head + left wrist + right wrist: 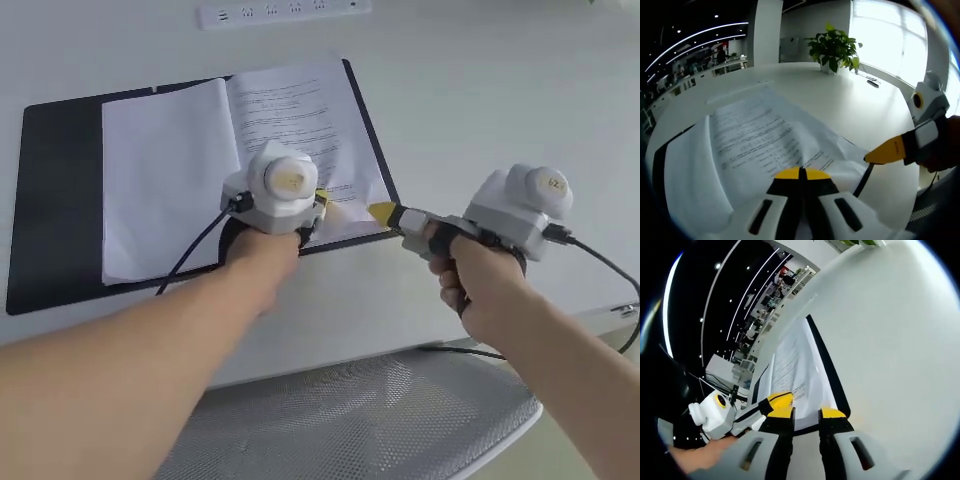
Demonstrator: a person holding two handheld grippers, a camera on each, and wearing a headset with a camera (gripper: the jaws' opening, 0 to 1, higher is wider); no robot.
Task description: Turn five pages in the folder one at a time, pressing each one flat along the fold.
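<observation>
Right now the left gripper (799,173) is keeping its two yellow-tipped jaws pressed together, and nothing is showing between them. Directly ahead of its tips the white printed page (760,140) is stretching away, and whether the tips are touching the paper I cannot tell. That page is lying on the right half of the open black folder (55,200). In the head view the left gripper (318,205) is sitting over the page's near outer part, and the blank white sheet (165,180) is spreading out to its left.

The right gripper (807,413) is holding its jaws a little apart and is gripping nothing. From its own view the folder's black outer edge is running away ahead of it from just beside its right jaw, while the left gripper's yellow tips are coming in close on its left. In the head view the right gripper (383,212) is pointing at the folder's near right corner, just beside the left gripper's tips, over the white table (480,100).

A hand (480,280) is wrapping around the right gripper's handle. Far beyond both grippers a white power strip (285,12) is lying on the table. Well ahead of the left gripper a green potted plant (832,47) is standing. Behind the grippers, nearer the person, a grey mesh chair seat (380,420) is showing below the table edge.
</observation>
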